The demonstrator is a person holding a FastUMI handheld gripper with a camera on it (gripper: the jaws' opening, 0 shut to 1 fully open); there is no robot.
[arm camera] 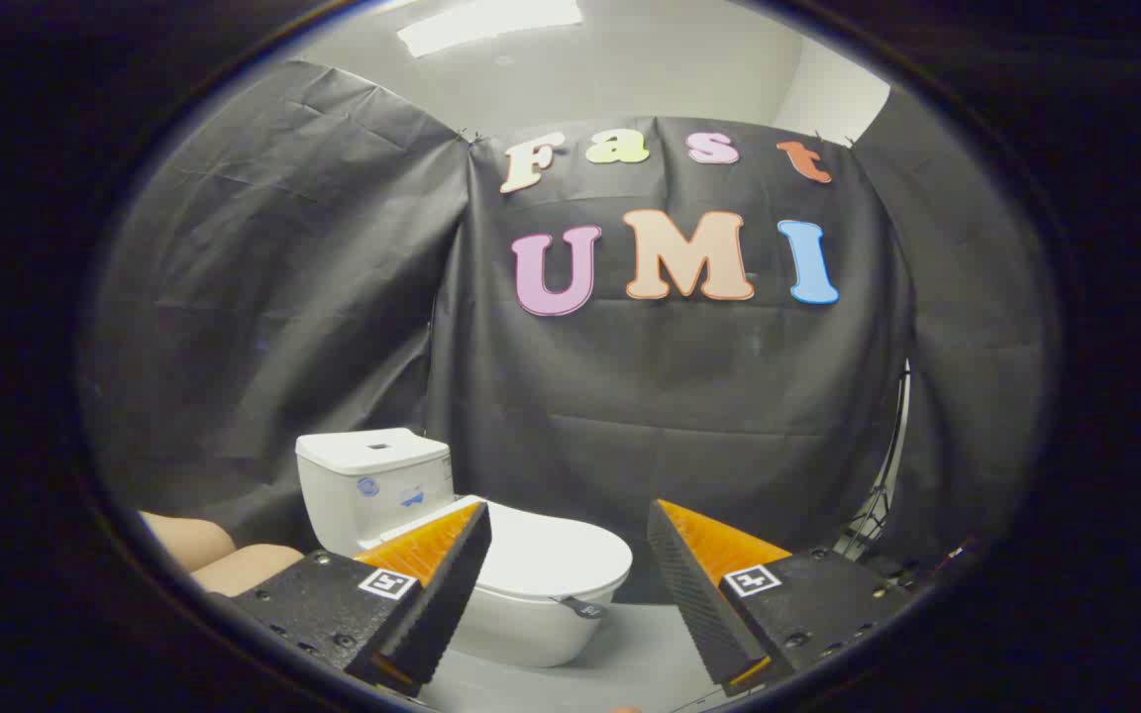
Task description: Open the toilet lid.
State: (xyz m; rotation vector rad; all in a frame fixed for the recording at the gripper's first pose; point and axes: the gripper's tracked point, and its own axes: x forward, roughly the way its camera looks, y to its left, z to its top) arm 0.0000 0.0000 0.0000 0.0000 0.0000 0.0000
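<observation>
Clearly we hold the gripper [569,564] with its fingers spread wide and empty, framing the toilet [491,555] just ahead; its lid [556,557] lies closed, a small tab [585,607] at the front rim offering our likely grip.

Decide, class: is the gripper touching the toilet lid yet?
Apart. In the gripper view the gripper is open, and the closed toilet lid lies well beyond its fingers, with bare floor between them.
</observation>
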